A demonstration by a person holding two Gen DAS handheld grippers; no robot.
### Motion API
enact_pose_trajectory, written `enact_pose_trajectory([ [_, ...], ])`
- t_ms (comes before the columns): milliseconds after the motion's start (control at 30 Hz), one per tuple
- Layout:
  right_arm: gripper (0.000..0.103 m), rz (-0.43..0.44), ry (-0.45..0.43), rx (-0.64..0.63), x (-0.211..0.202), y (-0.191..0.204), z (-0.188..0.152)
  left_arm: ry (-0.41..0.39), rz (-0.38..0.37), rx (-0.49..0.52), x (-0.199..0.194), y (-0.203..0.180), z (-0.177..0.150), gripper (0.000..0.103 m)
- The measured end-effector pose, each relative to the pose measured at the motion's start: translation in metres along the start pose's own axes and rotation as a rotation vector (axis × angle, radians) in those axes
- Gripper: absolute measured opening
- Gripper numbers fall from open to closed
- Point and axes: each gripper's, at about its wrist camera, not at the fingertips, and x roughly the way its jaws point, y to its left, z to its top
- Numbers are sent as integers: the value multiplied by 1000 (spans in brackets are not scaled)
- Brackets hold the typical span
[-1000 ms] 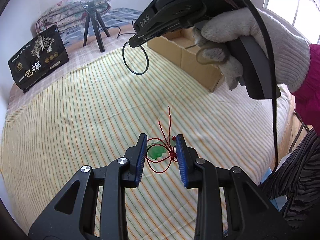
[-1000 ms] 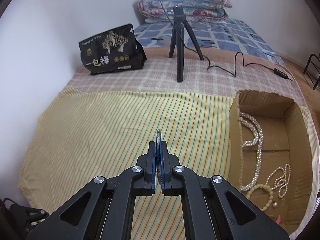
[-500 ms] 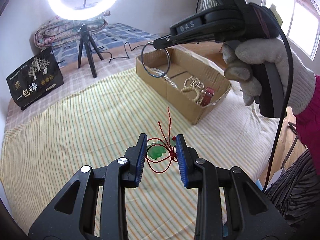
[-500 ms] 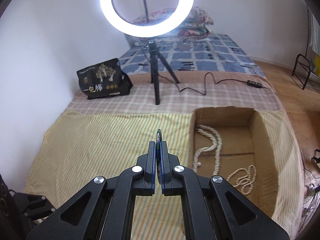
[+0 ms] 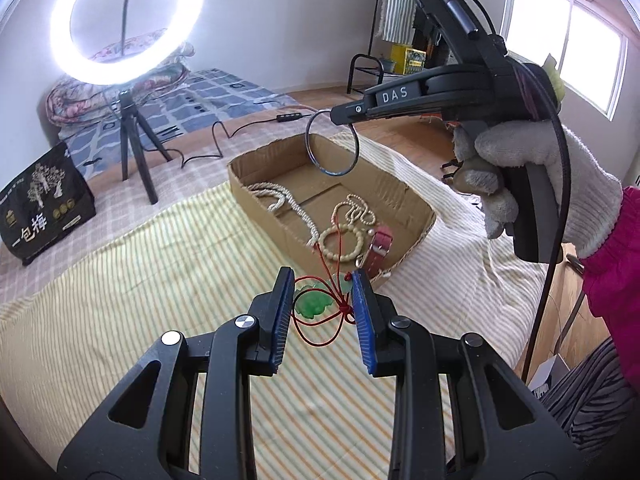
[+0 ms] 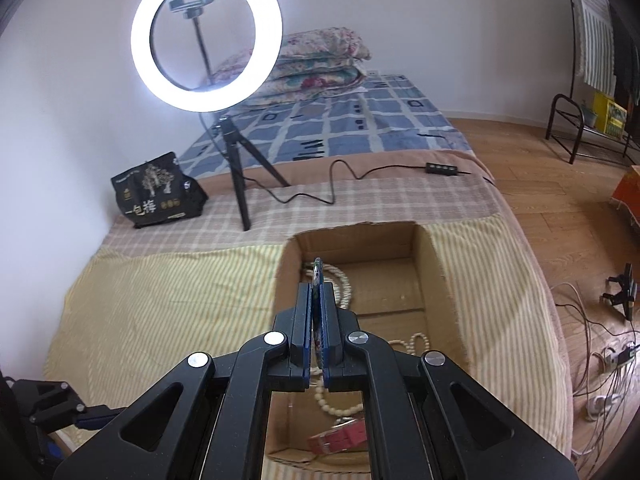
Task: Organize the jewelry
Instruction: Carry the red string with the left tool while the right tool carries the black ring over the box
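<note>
Thin dark metal bangle point(image 5: 331, 148) pinched by right gripper point(image 6: 316, 312), held above open brown cardboard box point(image 5: 416, 204); pearl strands, pink strap already inside. Green pendant w/ red cord point(image 5: 316, 304) left on striped cloth, between spread left gripper point(image 5: 322, 308) jaws, not yet gripped

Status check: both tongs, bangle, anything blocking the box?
Right tongs shut on bangle, hanging over cardboard box. Left tongs open around green pendant on cloth. Nothing blocking the box.
</note>
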Motion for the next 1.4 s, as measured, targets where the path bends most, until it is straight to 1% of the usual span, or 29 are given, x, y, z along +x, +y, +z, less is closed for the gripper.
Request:
enact_pose_trajectory([
  [167,2,-30,7,8,6,-20,5,-9,-3,13,18,-11,17,29],
  [333,2,-39,6,21,13,-38,11,-16,-10,27,35,-20,30,29],
  [533,2,-34,18,27,28,-48,14,9,10,36,59,-18,34,29],
  [800,2,-17,24,36,48,-53,18,21,33,22,77,-14,40,29],
  [1133,2,-14,31,59,66,-66,18,43,37,2,96,-15,43,29],
  [1400,2,-3,39,61,72,-68,17,52,32,12,101,-19,44,29],
])
